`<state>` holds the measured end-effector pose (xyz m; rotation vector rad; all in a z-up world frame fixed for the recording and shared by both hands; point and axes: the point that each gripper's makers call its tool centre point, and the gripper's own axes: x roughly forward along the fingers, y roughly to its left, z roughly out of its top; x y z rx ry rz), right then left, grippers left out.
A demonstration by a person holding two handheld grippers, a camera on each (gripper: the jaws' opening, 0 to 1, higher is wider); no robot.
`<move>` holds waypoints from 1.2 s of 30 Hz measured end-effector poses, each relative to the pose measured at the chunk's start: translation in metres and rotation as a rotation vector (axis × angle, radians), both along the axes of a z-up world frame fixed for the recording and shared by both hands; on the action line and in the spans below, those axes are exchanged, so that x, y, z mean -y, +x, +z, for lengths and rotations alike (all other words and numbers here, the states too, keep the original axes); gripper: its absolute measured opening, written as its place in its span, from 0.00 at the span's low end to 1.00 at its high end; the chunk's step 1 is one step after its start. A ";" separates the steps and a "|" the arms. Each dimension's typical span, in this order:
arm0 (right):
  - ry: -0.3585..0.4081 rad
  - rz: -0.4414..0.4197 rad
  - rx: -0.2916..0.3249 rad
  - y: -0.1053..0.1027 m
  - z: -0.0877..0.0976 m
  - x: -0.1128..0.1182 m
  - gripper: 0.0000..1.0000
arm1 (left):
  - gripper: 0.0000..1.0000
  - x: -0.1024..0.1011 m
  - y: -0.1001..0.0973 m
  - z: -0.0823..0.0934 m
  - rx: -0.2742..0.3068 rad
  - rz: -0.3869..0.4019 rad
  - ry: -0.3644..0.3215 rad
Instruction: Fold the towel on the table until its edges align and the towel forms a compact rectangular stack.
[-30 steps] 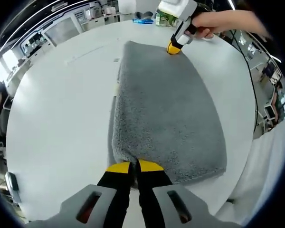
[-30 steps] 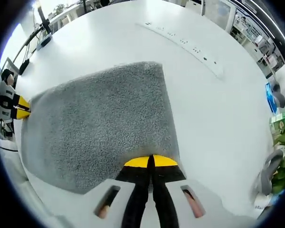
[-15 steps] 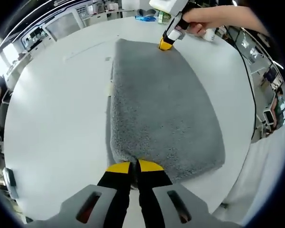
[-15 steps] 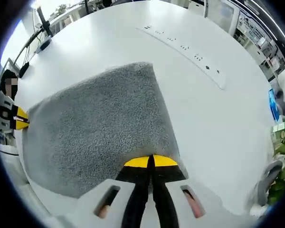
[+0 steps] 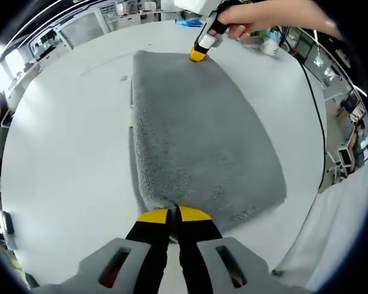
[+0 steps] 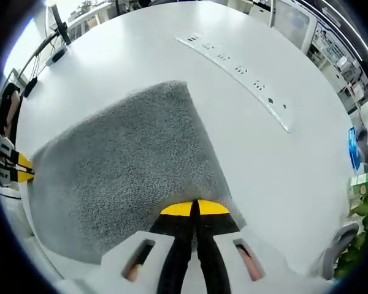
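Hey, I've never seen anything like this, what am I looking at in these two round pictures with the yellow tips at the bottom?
A person holds a two-jaw gripper in each hand, and a fisheye camera rides on each, hence the round pictures. In the left gripper view, the left gripper rises from the bottom, its yellow-tipped jaws shut on one corner of a grey towel. The right gripper view shows the right gripper shut on another corner of the same towel. Each tool also shows small in the other's picture, at the towel's far end. The towel lies already folded, in layers, on a white table. A long white strip with small marks lies on the table beyond it.
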<state>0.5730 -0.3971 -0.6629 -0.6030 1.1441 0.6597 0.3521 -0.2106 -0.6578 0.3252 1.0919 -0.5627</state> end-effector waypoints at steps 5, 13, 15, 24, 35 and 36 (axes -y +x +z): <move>-0.004 0.014 0.002 0.009 0.000 -0.002 0.00 | 0.04 0.015 -0.005 0.000 -0.001 -0.022 -0.018; -0.020 0.043 0.011 0.021 0.000 -0.007 0.00 | 0.04 0.040 -0.012 0.000 -0.002 -0.089 -0.018; -0.020 0.045 0.017 0.024 0.000 -0.008 0.00 | 0.04 0.045 -0.012 0.000 -0.002 -0.099 -0.025; -0.033 0.065 0.042 0.042 -0.003 -0.010 0.00 | 0.04 0.064 -0.013 0.000 -0.011 -0.147 -0.033; -0.031 0.098 0.106 0.039 0.000 -0.010 0.00 | 0.05 0.065 -0.013 0.002 -0.028 -0.099 -0.090; -0.028 0.083 0.116 0.039 0.002 -0.008 0.00 | 0.06 0.064 -0.013 0.003 -0.029 -0.100 -0.092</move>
